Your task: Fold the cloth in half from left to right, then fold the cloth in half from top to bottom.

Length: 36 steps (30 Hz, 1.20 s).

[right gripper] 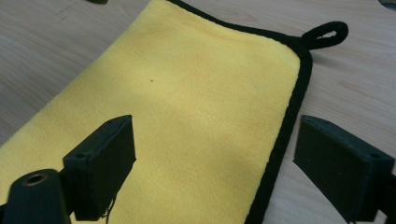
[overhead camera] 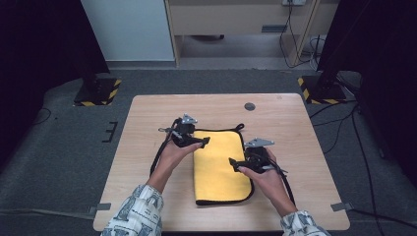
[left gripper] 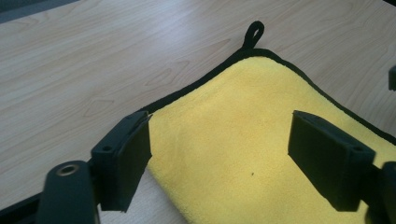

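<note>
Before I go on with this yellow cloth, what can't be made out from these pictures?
- Layers of the yellow cloth: hidden beneath its top face, high view.
- Cloth's near end: cut off by the bottom edge, left gripper view and right gripper view.
- Dark round mark on the table: too small to identify, high view.
- Speck on the cloth: too small to identify.

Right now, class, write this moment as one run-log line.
cloth: yellow cloth folded, flat on table | left gripper: open over its left edge | right gripper: open over its right edge | held: nothing
</note>
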Motion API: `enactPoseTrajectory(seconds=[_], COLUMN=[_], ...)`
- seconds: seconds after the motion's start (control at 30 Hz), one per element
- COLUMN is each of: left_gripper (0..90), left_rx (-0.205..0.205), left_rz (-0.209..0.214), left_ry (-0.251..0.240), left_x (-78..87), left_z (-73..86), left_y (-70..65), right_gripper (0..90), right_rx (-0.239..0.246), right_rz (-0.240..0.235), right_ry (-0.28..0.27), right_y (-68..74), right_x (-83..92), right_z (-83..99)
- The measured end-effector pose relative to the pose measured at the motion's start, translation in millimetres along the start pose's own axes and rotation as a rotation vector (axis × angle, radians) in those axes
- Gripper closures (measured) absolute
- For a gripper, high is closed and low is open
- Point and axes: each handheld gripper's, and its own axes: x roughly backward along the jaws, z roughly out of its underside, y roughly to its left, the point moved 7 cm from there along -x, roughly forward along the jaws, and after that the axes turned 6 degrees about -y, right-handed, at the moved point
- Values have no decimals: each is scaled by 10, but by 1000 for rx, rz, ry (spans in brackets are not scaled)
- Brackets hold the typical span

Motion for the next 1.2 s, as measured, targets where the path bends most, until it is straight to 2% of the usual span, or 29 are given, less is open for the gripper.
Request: enactPoseTrajectory(seconds=[0.17, 0.27, 0.37, 0.5, 0.6, 0.73, 0.93, 1.2], left_gripper=[161, 144, 143, 162, 172, 200, 231, 271], left_rx=[-12, -17, -10, 13, 27, 17, 29, 31], left_rz=[3, 2, -10, -24, -32, -54, -53, -60], left_ry=[5, 0, -7, -5, 2, 18, 11, -3], left_x=[15, 25, 13, -17, -39, -70, -111, -81], left_z=[21, 30, 39, 65, 73, 82, 69, 37], left_y=[1, 30, 95, 203, 263, 312, 312, 316], right_gripper=[110, 131, 174, 254, 306, 352, 398, 463], right_rx=[15, 23, 25, 22, 5, 2, 18, 25], right_rz=[-9, 7, 14, 29, 27, 32, 37, 31], right_ry=[4, 11, 11, 29, 29, 39, 56, 71], right_y=[-33, -103, -196, -368, -477, -560, -572, -596], right_x=[-67, -119, -209, -412, -523, -616, -695, -759], right_z=[-130, -215, -314, -410, -471, -526, -588, -618])
